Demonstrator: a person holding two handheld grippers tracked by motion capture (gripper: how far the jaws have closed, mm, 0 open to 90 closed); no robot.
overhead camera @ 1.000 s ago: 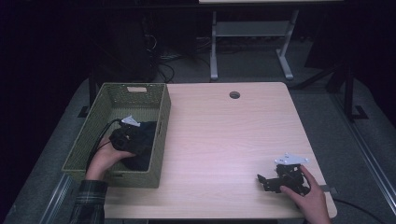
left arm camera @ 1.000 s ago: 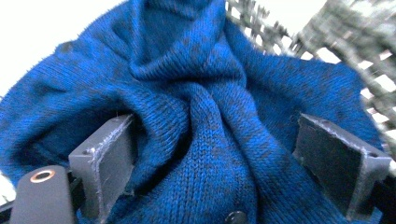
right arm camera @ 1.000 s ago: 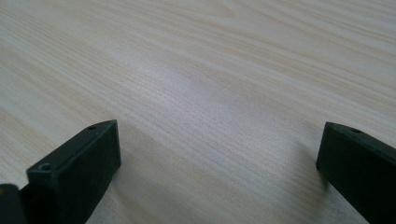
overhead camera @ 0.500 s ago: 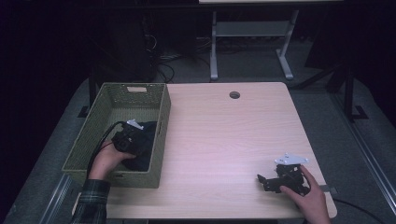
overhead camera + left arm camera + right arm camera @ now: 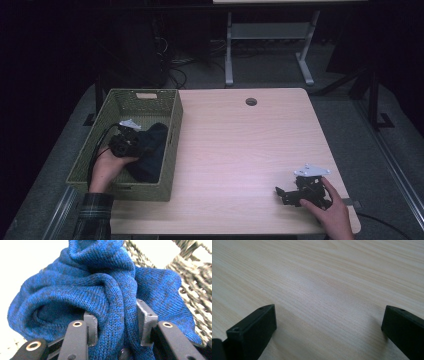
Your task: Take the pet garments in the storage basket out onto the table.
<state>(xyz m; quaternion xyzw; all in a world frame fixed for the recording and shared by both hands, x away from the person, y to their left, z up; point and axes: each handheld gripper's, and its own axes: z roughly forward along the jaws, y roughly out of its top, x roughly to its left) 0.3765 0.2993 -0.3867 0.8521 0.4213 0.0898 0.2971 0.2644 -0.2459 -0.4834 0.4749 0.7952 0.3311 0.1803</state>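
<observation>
High view: the left gripper (image 5: 131,139) sits inside the green woven basket (image 5: 172,145) at the left edge of the desk (image 5: 240,150), its jaws having just closed on a fold of the dark blue knitted garment (image 5: 150,155) that lies in the basket. Left gripper view shows that fold (image 5: 112,312) pinched tight between both jaws, with the basket's weave behind it. At the near right of the desk, the right gripper (image 5: 282,192) rests on the bare wood, jaws wide apart with nothing between them.
</observation>
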